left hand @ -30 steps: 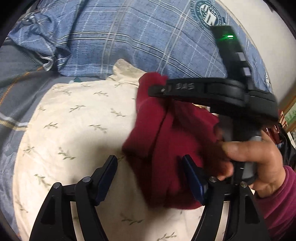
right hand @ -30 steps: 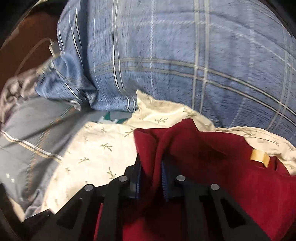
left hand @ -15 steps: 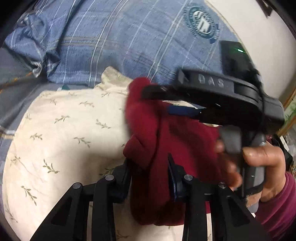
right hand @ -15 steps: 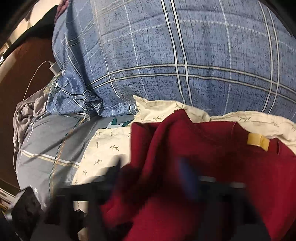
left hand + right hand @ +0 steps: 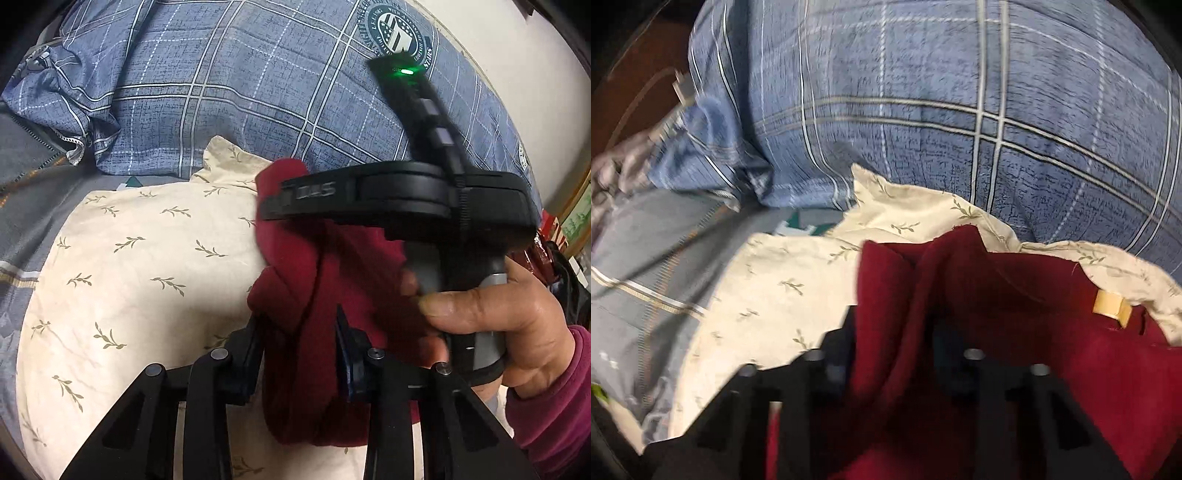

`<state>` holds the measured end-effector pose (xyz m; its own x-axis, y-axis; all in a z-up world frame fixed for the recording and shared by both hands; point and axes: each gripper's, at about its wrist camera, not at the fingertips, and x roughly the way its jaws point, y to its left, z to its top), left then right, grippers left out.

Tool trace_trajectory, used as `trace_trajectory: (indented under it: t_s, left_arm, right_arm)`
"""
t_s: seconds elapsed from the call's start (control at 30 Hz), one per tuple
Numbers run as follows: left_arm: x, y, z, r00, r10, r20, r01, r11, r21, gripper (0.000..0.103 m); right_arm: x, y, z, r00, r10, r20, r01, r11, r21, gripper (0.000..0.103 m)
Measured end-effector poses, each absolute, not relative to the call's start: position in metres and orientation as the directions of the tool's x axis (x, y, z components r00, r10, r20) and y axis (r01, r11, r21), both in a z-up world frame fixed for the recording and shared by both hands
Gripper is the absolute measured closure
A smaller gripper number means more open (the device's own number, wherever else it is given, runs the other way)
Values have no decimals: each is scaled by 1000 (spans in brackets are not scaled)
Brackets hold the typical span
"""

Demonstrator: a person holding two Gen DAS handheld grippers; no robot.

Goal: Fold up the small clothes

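Right now my left gripper point(image 5: 299, 350) is clenched on a bunched fold of the dark red garment point(image 5: 325, 295), low in the centre of the left wrist frame. My right gripper point(image 5: 892, 347) is closing, its blurred jaws pressing a ridge of the same garment at the bottom centre of its own view. A hand point(image 5: 498, 325) grips the right tool's handle at the right of the left frame. Under the garment lies a cream leaf-print pillow point(image 5: 140, 266), with blue plaid bedding point(image 5: 240, 92) above.
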<state>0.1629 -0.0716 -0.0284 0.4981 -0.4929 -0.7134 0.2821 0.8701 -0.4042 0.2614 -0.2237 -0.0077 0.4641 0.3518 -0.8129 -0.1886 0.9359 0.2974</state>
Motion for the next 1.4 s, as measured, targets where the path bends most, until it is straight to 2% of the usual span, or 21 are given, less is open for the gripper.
trace_trajectory:
  t_s: [0.07, 0.1, 0.2, 0.27, 0.33, 0.43, 0.5, 0.77, 0.87, 1.4]
  left_arm:
    - [162, -73, -28, 501, -484, -717, 284, 875, -392, 68]
    - [161, -74, -28, 504, -478, -719, 287, 878, -383, 64]
    - [158, -77, -26, 501, -477, -722, 297, 879, -374, 41]
    - [155, -79, -26, 485, -466, -740, 300, 884, -359, 34]
    - [152, -82, -26, 486, -446, -752, 305, 893, -332, 34]
    - [152, -86, -29, 485, -430, -761, 295, 900, -321, 39]
    - [149, -90, -27, 472, -461, -751, 310, 885, -349, 76]
    - [121, -117, 21, 538, -507, -674, 375, 860, -347, 83]
    - [112, -136, 33, 539, -503, -676, 415, 857, -306, 84]
    - [97, -255, 47, 424, -587, -689, 579, 761, -292, 86]
  right_arm:
    - [259, -233, -6, 469, 382, -796, -187, 924, 333, 81]
    - [257, -237, -5, 473, 393, -788, -183, 919, 349, 82]
    - [254, -246, -2, 479, 419, -771, -180, 907, 382, 84]
    - [252, -249, -1, 483, 430, -763, -183, 902, 392, 85]
    - [250, -254, 1, 487, 448, -750, -185, 892, 412, 86]
    - [248, -263, 4, 490, 478, -729, -184, 874, 450, 87]
    - [246, -271, 6, 494, 494, -716, -180, 863, 472, 87]
    - [219, -318, 35, 550, 517, -656, -192, 842, 504, 88]
    - [209, -337, 44, 567, 509, -647, -189, 845, 500, 88]
    - [163, -470, 38, 634, 411, -655, -23, 857, 515, 88]
